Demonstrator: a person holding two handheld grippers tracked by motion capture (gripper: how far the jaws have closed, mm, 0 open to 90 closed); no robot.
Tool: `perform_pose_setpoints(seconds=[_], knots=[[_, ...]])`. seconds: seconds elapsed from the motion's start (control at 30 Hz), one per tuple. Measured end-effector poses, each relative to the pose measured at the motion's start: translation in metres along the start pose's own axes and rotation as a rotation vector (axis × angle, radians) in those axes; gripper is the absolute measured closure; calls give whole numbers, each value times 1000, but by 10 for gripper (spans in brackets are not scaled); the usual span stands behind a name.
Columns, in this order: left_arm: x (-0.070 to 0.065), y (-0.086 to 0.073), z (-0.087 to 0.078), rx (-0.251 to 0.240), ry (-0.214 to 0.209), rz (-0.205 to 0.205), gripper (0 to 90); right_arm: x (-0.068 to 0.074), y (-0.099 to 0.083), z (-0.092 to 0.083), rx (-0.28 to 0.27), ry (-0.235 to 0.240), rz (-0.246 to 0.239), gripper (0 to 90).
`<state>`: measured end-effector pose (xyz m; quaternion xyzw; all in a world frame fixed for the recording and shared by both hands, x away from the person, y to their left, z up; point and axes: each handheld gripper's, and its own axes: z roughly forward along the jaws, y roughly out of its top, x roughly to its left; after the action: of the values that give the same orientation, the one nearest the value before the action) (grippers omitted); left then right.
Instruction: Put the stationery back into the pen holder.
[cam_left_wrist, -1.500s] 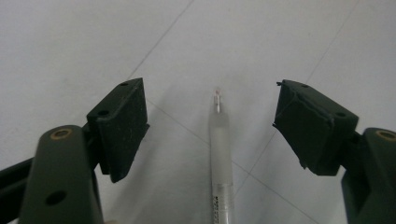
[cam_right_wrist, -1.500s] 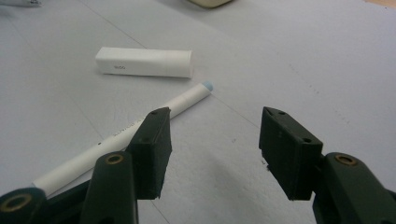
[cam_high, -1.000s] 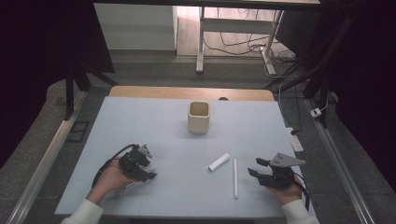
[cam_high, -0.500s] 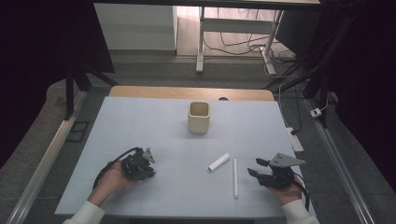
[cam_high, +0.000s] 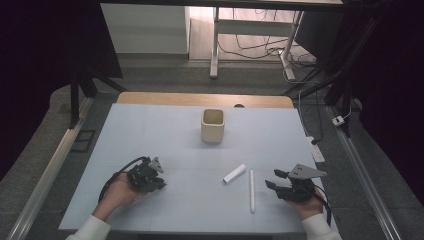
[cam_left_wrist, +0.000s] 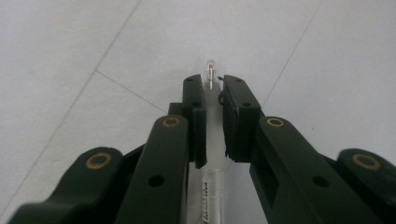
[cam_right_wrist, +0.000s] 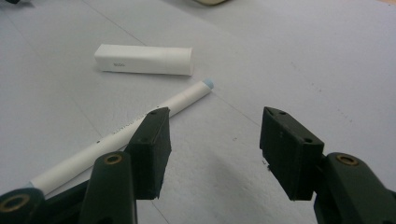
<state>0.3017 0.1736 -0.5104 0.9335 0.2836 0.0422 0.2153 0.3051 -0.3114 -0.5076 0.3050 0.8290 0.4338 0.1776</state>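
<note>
Left gripper (cam_left_wrist: 214, 88), sitting low over the pale blue table (cam_high: 165, 130) in the person's left hand (cam_high: 116, 194): jaws having just been closing and now pinching a clear pen (cam_left_wrist: 213, 140), which is lying lengthwise between the pads, its tip poking out just beyond the jaw ends and its barrel running back beneath the gripper body. Nothing is lying on the bare table sheet ahead of that tip. Right gripper (cam_right_wrist: 214, 149), resting near the table's near edge in the right hand (cam_high: 309, 206): jaws standing spread with nothing between them. Just beside its left jaw, a white pen (cam_right_wrist: 126, 128) is lying flat, partly hidden behind that jaw, its pale blue end pointing away from the gripper. Just beyond that end, apart from it, a white rectangular eraser (cam_right_wrist: 144, 59) is lying flat on the sheet. Farther off, between the two grippers and well ahead of both, a cream square cup (cam_high: 212, 125) is standing upright and open at the top.
</note>
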Motion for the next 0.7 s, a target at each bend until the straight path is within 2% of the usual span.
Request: perform_pose_setpoints(seconds=[0.27, 0.7], knots=[[1, -2, -13, -59, 10, -19, 791, 0, 0, 0, 1, 4, -1, 429], [2, -4, -26, -101, 36, -19, 792, 0, 0, 1, -5, 6, 2, 428]])
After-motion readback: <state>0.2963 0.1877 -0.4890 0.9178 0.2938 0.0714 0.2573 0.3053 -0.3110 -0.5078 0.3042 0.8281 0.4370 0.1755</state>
